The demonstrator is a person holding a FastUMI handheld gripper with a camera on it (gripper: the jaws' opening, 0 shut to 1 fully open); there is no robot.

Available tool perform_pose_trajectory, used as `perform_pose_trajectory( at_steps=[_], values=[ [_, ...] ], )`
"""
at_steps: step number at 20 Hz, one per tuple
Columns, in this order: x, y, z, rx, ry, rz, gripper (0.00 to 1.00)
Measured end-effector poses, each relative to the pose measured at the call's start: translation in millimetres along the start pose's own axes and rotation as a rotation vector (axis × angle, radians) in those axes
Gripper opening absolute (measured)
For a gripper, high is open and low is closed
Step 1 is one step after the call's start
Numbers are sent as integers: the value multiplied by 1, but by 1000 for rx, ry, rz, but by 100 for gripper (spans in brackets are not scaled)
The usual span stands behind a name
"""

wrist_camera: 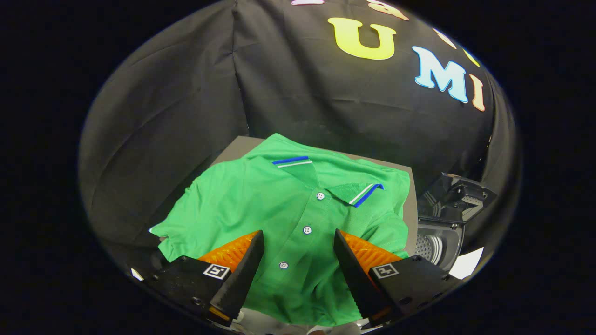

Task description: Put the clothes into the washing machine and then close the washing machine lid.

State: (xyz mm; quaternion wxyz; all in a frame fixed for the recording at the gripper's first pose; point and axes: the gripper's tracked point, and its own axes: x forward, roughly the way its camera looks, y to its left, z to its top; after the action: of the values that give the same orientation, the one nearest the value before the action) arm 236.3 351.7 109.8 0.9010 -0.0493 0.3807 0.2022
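Hovering open claw (298,260) over green shirt (284,209), washer (437,242) seemingly open

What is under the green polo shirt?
The green polo shirt lies on a grey table; anything beneath the cloth is covered. The open gripper hovers over its button placket.

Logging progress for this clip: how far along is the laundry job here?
Early. The washing machine lid already stands open. The green polo shirt lies spread on the table; the hand-held gripper is open over its button placket, not gripping. Left: grasping, loading, closing the lid.
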Motion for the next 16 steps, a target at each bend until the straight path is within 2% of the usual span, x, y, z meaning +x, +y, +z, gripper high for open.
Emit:
perform_pose_trajectory(
  at_steps=[6,13,16],
  values=[
    [17,0,-9,-33,28,-19,95],
    [15,0,-8,-58,39,-7,95],
    [15,-1,-7,-78,41,12,84]
  ],
)
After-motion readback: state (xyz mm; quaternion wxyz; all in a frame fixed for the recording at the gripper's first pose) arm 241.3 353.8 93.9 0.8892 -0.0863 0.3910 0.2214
